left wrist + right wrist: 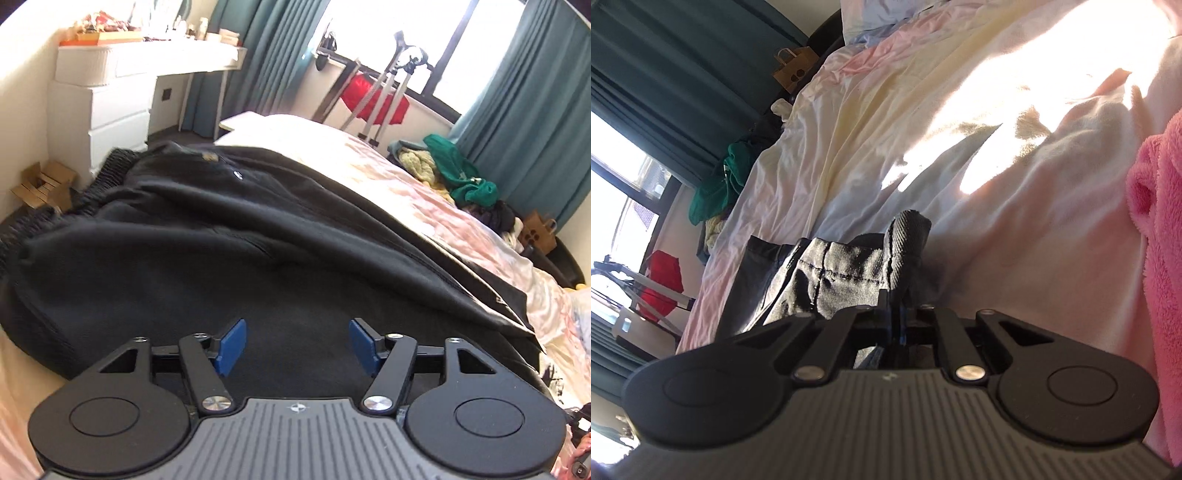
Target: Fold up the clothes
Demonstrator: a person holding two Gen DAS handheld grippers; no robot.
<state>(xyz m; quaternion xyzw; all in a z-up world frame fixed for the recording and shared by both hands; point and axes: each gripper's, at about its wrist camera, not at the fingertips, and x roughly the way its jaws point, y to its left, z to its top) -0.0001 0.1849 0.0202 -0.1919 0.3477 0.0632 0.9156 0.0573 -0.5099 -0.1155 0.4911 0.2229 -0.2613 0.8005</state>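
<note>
A large black garment (229,236) with an elastic ribbed band at its left end lies spread over the bed (406,184). My left gripper (297,345) is open, its blue pads (232,345) hovering just above the near part of the black fabric, holding nothing. My right gripper (895,314) is shut on a hemmed edge of the black garment (849,266), which bunches up in front of the fingers just above the pale sheet (886,129).
A pile of green and yellow clothes (458,173) lies at the bed's far side. A pink fleece item (1160,221) lies at the right. A white dresser (110,103), a drying rack with a red cloth (373,99), teal curtains and a paper bag (539,229) surround the bed.
</note>
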